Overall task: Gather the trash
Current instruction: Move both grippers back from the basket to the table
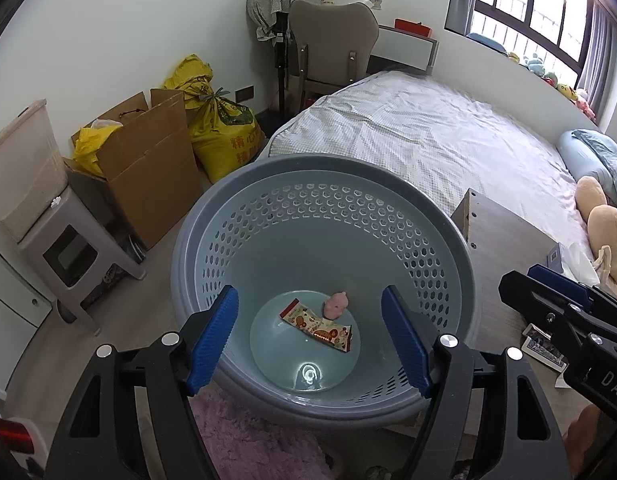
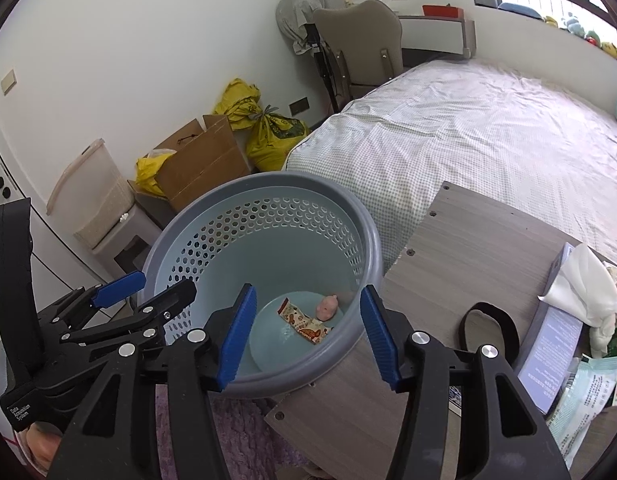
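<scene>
A round grey-blue perforated bin (image 1: 392, 216) stands on the floor by the bed; it also shows in the right wrist view (image 2: 360, 232). At its bottom lie a snack wrapper (image 1: 316, 325) (image 2: 304, 322) and a small pink crumpled lump (image 1: 336, 306) (image 2: 326, 307). My left gripper (image 1: 312, 340) is open and empty, held above the bin's mouth. My right gripper (image 2: 308, 336) is open and empty, over the bin's near rim; it shows in the left wrist view (image 1: 548, 292). The left gripper shows in the right wrist view (image 2: 148, 288).
A wooden table (image 2: 468, 240) stands right of the bin with a dark slipper (image 2: 488, 328), white tissue (image 2: 584, 284) and paper packets (image 2: 580, 396). A bed (image 1: 428, 132), cardboard box (image 1: 148, 160), yellow sacks (image 1: 220, 128), stool (image 1: 68, 256) and chair (image 1: 332, 40) surround it. A purple rug (image 1: 244, 436) lies below.
</scene>
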{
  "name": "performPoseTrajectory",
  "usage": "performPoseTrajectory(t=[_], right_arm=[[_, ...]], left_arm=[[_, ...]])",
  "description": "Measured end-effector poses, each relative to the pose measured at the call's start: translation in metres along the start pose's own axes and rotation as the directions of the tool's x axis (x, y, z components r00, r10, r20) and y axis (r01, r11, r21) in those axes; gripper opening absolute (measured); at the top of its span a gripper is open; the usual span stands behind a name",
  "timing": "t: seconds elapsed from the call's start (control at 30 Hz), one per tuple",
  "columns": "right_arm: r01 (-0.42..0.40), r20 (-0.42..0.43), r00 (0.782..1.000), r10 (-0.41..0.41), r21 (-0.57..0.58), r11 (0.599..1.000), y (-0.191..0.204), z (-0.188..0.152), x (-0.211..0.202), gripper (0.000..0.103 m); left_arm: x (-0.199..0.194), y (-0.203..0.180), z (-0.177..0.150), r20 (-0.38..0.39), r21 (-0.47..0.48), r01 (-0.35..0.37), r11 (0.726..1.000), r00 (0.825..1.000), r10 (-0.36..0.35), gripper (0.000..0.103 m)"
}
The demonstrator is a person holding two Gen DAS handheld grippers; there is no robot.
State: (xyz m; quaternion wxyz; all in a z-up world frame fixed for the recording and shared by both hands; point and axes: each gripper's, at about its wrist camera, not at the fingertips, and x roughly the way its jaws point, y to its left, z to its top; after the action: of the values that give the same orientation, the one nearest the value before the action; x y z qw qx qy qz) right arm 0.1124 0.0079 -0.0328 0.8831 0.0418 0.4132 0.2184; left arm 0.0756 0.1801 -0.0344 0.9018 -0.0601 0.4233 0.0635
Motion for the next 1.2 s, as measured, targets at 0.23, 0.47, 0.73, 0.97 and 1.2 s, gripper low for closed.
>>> performPoseTrajectory(t=[0.23,0.47,0.73,0.97,1.2], right_arm=[[0.026,0.026,0.999,-0.027,0.025,0.999,-0.012,-0.006,-0.021,0.055],[0.056,0.051,0.997,-0.059,0.058,0.997,-0.028,-0.017,-0.045,0.055],[0.111,0.095,0.988,-0.122,0.114,0.987,-0.057,-0.033,-0.081,0.058],[0.151,0.12,0.977,-0.174,0.174,0.973,-0.087,-0.051,-0.11,0.058],[0.185,0.118,0.969,-0.216,0.231,0.955,-0.117,-0.078,-0.134,0.058]], left_arm=[[-0.013,-0.01,-0.003,0.009,0.02,0.013,1.0,1.0,-0.013,0.071],[-0.025,-0.031,-0.008,0.018,0.048,0.044,0.998,0.999,-0.045,0.071],[-0.038,-0.061,-0.016,0.023,0.094,0.084,0.992,0.996,-0.087,0.071],[-0.05,-0.089,-0.024,0.026,0.141,0.116,0.983,0.992,-0.121,0.071],[-0.058,-0.116,-0.036,0.018,0.18,0.144,0.973,0.989,-0.15,0.071]])
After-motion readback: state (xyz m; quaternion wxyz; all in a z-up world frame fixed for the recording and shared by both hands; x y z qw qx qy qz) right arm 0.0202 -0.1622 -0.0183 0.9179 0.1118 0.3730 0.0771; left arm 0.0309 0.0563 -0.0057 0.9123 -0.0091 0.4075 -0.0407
